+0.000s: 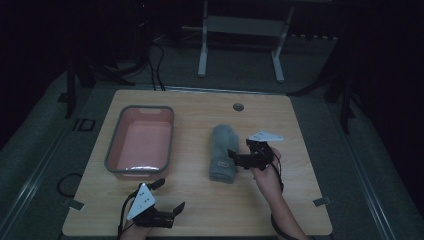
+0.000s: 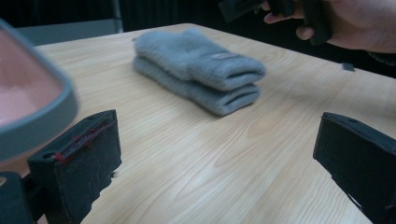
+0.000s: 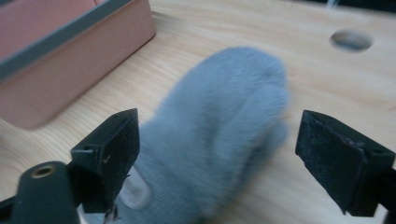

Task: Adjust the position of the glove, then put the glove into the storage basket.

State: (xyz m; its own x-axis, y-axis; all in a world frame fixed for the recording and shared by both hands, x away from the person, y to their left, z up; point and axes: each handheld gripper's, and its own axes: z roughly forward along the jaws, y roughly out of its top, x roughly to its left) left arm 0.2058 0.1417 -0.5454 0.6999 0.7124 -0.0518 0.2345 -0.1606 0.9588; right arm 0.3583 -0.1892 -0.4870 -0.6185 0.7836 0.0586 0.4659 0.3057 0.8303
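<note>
A pair of grey knitted mittens (image 1: 223, 152), stacked one on the other, is located at the table (image 1: 200, 210) centre, at about 3 o'clock from the pink basin (image 1: 141, 142) and well apart from it. In the left gripper view the stack (image 2: 198, 74) is seen as two soft layers with a small label on the upper cuff.

The right gripper (image 1: 241, 156) is positioned just beside the stack, at its 3 o'clock edge near the cuff end. Its jaws are spread wide; in the right gripper view the mitten (image 3: 219, 135) lies between and beyond them, and no pad is pressed on it. The left gripper (image 1: 167, 197) is held at 6 o'clock of the basin, near the front table edge, with its jaws likewise spread and nothing between them.

Handling judgement: the item is expected to be light, soft and fully compliant. It is not fragile, and the knitted surface should offer good friction to the pads. When lifted from one end, sagging is to be expected, and the layers may separate. A hold across both cuffs, at the thick folded end nearest the person, is recommended, so that both layers are clamped together.
</note>
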